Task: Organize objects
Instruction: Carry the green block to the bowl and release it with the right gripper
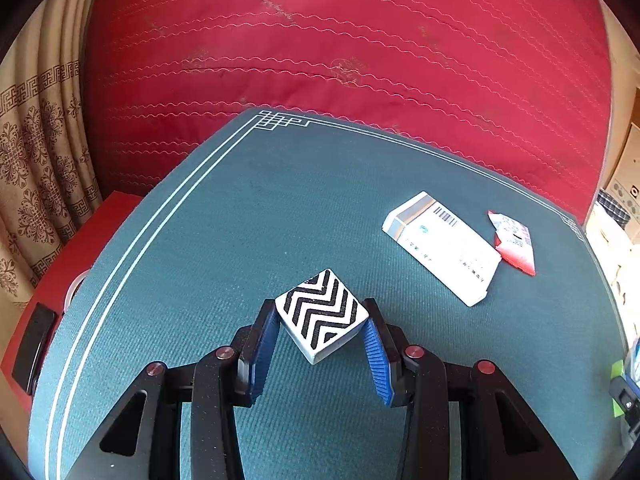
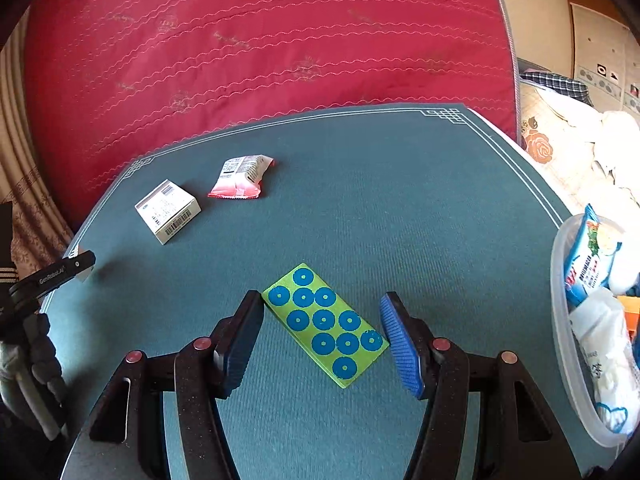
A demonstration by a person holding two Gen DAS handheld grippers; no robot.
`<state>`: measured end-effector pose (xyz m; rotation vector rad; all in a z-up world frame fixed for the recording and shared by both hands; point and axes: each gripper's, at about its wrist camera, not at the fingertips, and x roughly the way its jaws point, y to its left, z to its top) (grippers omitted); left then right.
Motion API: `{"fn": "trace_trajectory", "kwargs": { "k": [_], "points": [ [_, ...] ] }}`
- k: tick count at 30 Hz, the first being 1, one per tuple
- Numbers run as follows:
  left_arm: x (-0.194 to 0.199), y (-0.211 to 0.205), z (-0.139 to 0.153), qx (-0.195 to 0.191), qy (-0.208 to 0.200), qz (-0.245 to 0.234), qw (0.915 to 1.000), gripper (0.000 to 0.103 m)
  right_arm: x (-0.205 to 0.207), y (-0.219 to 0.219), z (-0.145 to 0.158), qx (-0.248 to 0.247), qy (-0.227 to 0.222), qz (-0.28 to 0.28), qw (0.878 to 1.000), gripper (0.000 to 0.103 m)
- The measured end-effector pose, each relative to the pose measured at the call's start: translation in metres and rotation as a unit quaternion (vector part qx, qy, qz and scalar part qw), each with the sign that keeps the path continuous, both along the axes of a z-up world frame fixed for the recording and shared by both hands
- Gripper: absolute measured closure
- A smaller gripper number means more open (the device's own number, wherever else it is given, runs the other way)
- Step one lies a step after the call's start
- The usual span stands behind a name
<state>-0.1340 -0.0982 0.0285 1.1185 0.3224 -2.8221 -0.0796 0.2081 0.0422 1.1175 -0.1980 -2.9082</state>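
Left gripper (image 1: 322,322), seen from its own wrist camera, pinches a small white block (image 1: 322,314) printed with black zigzag stripes. Its blue ribbed pads press on the block's two side corners, and the block sits turned like a diamond above a teal mat (image 1: 200,240) edged with thin white lines and a knot pattern at the corner. Farther right on the mat lies a white carton (image 1: 440,244) with a barcode and small print too fine to read. Just beside its far end lies a red and white packet (image 1: 514,242), also with tiny unreadable print. A red quilted cover (image 1: 340,48) with wavy stitching fills the background.

Right gripper (image 2: 322,334), in the right wrist view, has its jaws spread with a green card (image 2: 326,324) lying between them on the mat. The card is covered in blue discs. The left finger's tip touches or nearly touches the card's far corner; the right pad stands apart from it. The carton and packet lie well apart from the card, towards the far left. At the left edge the other gripper shows a label reading "GenRobot.AI". At the right edge a clear tub (image 2: 568,344) holds snack bags; their lettering is too small to read.
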Motion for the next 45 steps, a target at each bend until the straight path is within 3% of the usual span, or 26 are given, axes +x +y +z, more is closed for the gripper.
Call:
{"fn": "trace_trajectory", "kwargs": {
  "k": [11,25,30,33,45],
  "points": [
    [0.005,0.028,0.001,-0.009,-0.001,-0.037,0.9993,0.059,0.048,0.082,0.024,0.008,0.026,-0.102,0.994,0.041],
    [0.013,0.056,0.002,-0.02,0.001,-0.073,0.9971,0.059,0.073,0.183,0.03,-0.002,0.034,-0.232,0.972,0.041],
    [0.013,0.061,0.001,-0.022,-0.001,-0.079,0.9966,0.059,0.075,0.198,0.028,-0.012,0.033,-0.255,0.966,0.04],
    [0.014,0.063,0.001,-0.024,-0.001,-0.082,0.9963,0.059,0.08,0.202,0.029,-0.014,0.038,-0.263,0.964,0.033],
    [0.019,0.079,0.001,-0.032,-0.001,-0.103,0.9941,0.059,0.117,0.215,0.047,-0.017,0.074,-0.281,0.957,0.033]
  ]
}}
